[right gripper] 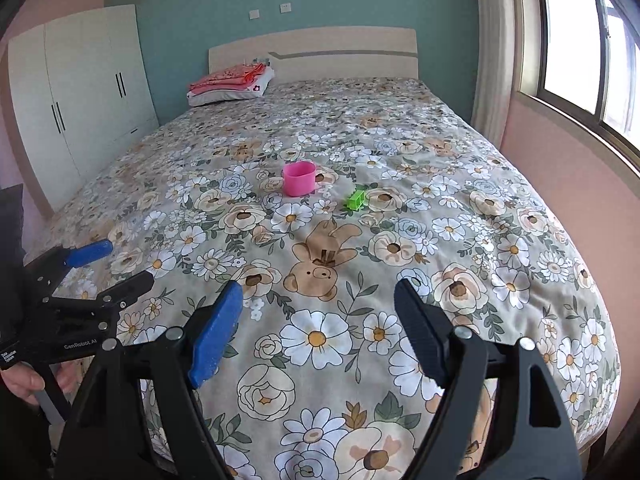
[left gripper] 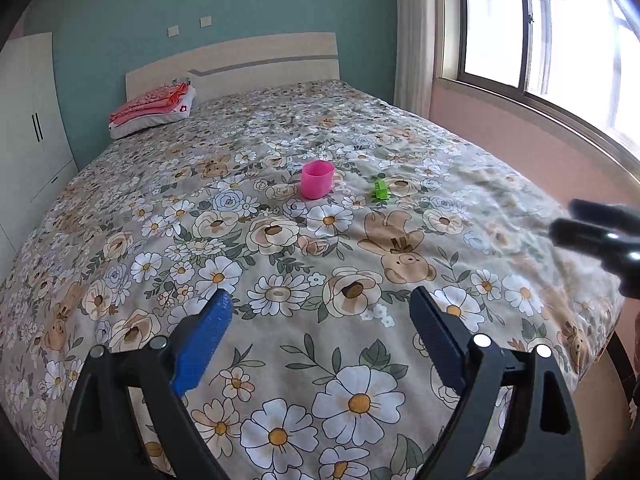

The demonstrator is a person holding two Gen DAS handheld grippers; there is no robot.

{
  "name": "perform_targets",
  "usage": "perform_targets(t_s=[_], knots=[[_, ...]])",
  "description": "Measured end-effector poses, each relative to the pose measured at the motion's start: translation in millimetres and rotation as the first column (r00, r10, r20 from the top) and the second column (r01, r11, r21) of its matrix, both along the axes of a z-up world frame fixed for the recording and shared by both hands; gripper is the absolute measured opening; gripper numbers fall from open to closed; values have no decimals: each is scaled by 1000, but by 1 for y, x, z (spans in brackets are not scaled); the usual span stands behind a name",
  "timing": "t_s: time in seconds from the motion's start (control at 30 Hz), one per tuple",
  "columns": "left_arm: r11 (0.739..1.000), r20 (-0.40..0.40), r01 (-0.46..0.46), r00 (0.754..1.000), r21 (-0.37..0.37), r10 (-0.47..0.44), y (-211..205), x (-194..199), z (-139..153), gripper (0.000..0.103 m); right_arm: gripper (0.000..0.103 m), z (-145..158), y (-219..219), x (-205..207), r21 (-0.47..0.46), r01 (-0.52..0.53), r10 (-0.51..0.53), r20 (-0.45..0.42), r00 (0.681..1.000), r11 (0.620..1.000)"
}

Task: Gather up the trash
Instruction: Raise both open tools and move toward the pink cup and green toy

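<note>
Both pairs of jaws stand wide apart with nothing between them: the left gripper (left gripper: 320,312) and the right gripper (right gripper: 318,304) each hang above the near end of the bed (left gripper: 280,260), one blue pad and one black pad showing on each. In the right wrist view the left gripper also appears at the lower left, its jaws apart, with a hand (right gripper: 24,380) around its grip. The bed fills most of both views under a floral cover printed with flowers and small bears. Behind it stand a pale headboard (left gripper: 256,60) and a teal wall, with a white wardrobe (right gripper: 80,92) to the left and a window (left gripper: 540,28) to the right over a pink wall. By the headboard lies a white pillow (left gripper: 160,120) with folded red cloth (left gripper: 152,102) on top. Near the middle of the bed a pink cup (left gripper: 317,179) stands upright, and just to its right, apart from it, lies a small green plastic piece (left gripper: 381,189). Both lie well beyond the grippers.
</note>
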State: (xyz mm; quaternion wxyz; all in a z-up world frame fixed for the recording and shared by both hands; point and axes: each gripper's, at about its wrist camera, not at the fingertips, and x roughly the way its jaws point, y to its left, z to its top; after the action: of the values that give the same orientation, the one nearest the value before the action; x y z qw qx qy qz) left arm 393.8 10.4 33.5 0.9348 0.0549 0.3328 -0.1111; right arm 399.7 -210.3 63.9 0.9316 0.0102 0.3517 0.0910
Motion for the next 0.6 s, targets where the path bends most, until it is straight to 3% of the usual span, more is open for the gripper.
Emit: perform_targets(t_s=[0.4, 0.6], knots=[[996, -3, 68, 998, -53, -68, -11, 120, -21, 92, 77, -36, 14, 128, -9, 57, -58, -58, 997, 998], [997, -52, 78, 996, -1, -78, -17, 195, -49, 92, 77, -71, 6, 204, 3, 131, -130, -136, 982, 991]])
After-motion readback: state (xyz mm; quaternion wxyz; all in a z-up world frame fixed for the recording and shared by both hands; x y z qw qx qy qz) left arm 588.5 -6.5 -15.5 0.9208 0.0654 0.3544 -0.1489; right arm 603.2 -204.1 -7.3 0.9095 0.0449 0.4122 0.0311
